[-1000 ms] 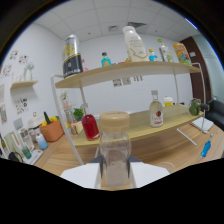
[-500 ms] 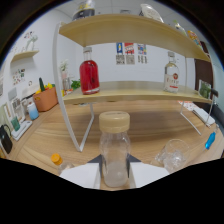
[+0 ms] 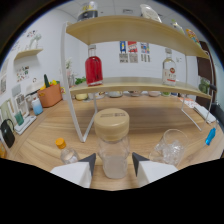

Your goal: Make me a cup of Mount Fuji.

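My gripper (image 3: pixel 113 167) is shut on a clear glass bottle (image 3: pixel 113 150) with a tan lid, held upright between the two white fingers (image 3: pixel 80 170). Just ahead to the right, a clear empty glass cup (image 3: pixel 170 147) stands on the wooden table (image 3: pixel 145 120). Beyond the fingers rises a two-level wooden shelf (image 3: pixel 135 85). A bottle of red liquid (image 3: pixel 93 67) stands on its lower level at the left, and a clear liquor bottle (image 3: pixel 169 70) with a label at the right.
A small bottle with an orange cap (image 3: pixel 63 150) lies beside the left finger. The shelf's white metal leg (image 3: pixel 75 110) stands just ahead on the left. An orange pot (image 3: pixel 50 95) and small items sit far left. A blue object (image 3: pixel 210 136) lies at the right.
The view has dropped and moved closer to the shelf; the shelf, red bottle and glass cup now look larger and nearer. The held bottle stays between the fingers.
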Demonstrator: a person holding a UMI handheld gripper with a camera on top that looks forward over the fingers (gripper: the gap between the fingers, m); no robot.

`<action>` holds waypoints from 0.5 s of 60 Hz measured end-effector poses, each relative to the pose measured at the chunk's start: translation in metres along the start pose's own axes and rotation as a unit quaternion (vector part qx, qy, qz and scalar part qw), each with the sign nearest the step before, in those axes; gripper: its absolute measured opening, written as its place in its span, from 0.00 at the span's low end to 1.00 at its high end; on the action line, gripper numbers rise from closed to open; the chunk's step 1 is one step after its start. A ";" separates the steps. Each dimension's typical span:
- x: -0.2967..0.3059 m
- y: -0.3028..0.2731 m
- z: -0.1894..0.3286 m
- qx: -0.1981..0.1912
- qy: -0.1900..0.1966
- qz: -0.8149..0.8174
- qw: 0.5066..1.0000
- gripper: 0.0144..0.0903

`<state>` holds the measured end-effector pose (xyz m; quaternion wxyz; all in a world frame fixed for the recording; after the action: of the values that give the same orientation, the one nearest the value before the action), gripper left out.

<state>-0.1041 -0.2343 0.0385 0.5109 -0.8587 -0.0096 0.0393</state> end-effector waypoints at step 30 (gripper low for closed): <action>0.043 -0.065 -0.117 0.040 0.025 0.005 0.999 0.93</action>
<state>-0.0508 -0.3033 0.1486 0.5450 -0.8381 0.0094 0.0210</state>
